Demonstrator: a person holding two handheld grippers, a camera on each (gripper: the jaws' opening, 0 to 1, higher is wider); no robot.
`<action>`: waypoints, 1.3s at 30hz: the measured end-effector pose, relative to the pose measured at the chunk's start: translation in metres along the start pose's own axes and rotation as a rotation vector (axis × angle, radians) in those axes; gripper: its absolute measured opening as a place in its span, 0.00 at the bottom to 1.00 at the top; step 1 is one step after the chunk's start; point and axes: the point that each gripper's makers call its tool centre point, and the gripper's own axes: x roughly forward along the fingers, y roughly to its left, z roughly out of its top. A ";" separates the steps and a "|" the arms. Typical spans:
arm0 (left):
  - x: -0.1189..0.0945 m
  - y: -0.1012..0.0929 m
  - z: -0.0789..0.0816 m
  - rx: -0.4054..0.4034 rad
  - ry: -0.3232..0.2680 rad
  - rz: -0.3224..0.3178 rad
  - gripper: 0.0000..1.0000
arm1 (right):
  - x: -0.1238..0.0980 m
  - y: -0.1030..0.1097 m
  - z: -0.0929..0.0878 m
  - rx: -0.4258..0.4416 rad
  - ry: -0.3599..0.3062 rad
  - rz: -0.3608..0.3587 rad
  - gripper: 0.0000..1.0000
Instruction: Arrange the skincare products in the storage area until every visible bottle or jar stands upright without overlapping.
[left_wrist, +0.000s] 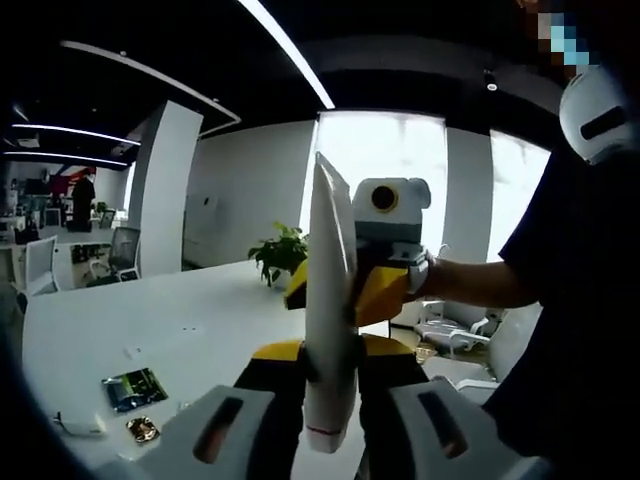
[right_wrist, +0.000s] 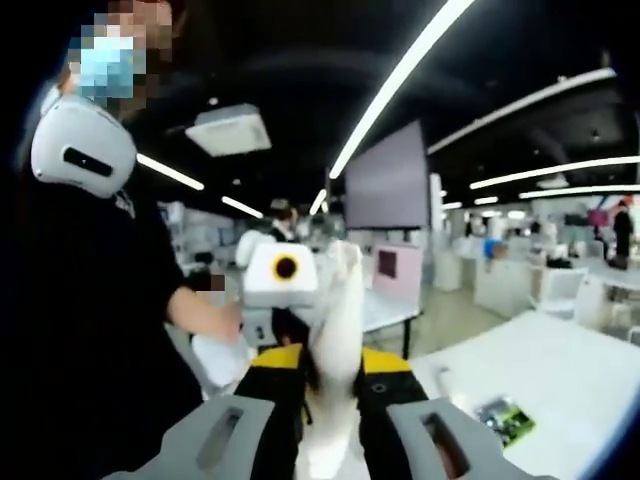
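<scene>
A long white tube (left_wrist: 330, 300) with a thin red line near its lower end stands up between the jaws of my left gripper (left_wrist: 332, 372), which is shut on it. My right gripper (left_wrist: 372, 292) comes in from the right with yellow-tipped jaws closed against the tube's upper half. In the right gripper view the same white tube (right_wrist: 338, 330) rises between the jaws of my right gripper (right_wrist: 330, 388), and my left gripper (right_wrist: 288, 335) holds it from the far side. The tube is held up in the air, away from the table.
A white table (left_wrist: 150, 320) lies below left, carrying a green packet (left_wrist: 133, 388), a small gold item (left_wrist: 142, 430) and a potted plant (left_wrist: 280, 255). The person in dark clothes (left_wrist: 570, 330) stands close on the right. The green packet (right_wrist: 505, 418) also lies on the table (right_wrist: 560, 370).
</scene>
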 end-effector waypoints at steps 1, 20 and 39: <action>0.000 0.000 0.000 -0.003 -0.002 -0.002 0.23 | -0.002 0.000 0.000 0.011 -0.011 0.003 0.11; -0.018 0.009 -0.035 -0.032 0.098 0.163 0.46 | 0.006 0.002 -0.030 -0.033 -0.009 0.025 0.05; -0.062 0.042 -0.103 -0.090 0.253 0.394 0.93 | 0.014 -0.026 -0.067 -0.015 0.002 0.008 0.05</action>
